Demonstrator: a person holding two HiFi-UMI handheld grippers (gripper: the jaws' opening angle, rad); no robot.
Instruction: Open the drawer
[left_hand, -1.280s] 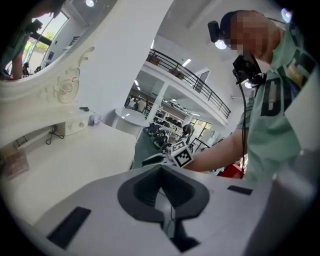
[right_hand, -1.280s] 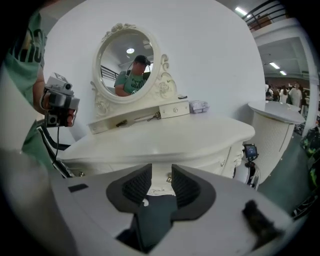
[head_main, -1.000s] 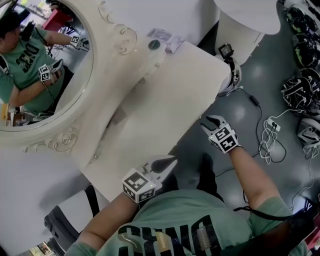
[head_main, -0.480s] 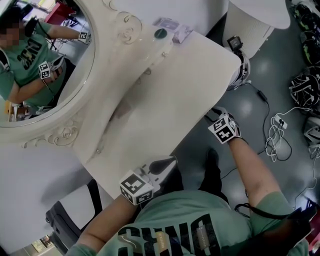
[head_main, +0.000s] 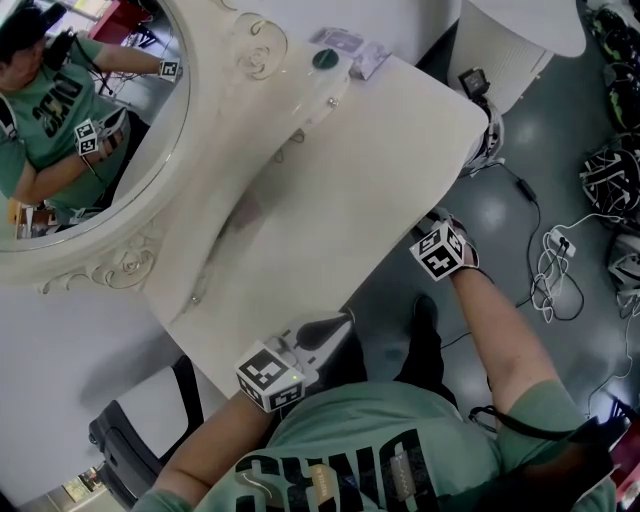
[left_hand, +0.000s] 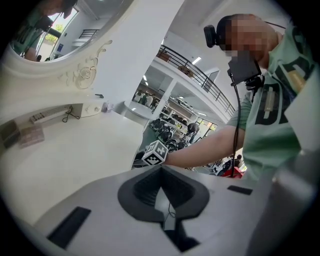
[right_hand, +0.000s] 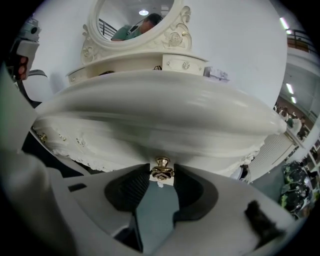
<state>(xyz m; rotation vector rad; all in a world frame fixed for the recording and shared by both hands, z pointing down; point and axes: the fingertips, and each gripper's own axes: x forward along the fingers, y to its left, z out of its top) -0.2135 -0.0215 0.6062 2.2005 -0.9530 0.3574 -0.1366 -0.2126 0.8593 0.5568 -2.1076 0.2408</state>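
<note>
A cream dressing table (head_main: 350, 200) with an oval mirror (head_main: 90, 120) fills the head view. Its drawer front (right_hand: 150, 145) lies under the curved tabletop edge and carries a small brass knob (right_hand: 161, 170). My right gripper (right_hand: 161, 176) points down at that front, and the knob sits between its fingertips. The jaws are closing but still stand apart. In the head view my right gripper (head_main: 432, 228) is at the table's front right edge, with its tips partly under it. My left gripper (head_main: 340, 320) hangs shut and empty over the table's near corner (left_hand: 75, 150).
Small packets (head_main: 350, 45) and a green round thing (head_main: 323, 58) lie at the back of the table. A white ribbed column (head_main: 500, 50) stands at the right. Cables (head_main: 545, 260) and dark helmets (head_main: 610, 180) lie on the grey floor. A dark seat (head_main: 130, 440) is at lower left.
My right gripper has sunk and come in against the table's front edge, its tips now under the tabletop. The left gripper has hardly moved.
</note>
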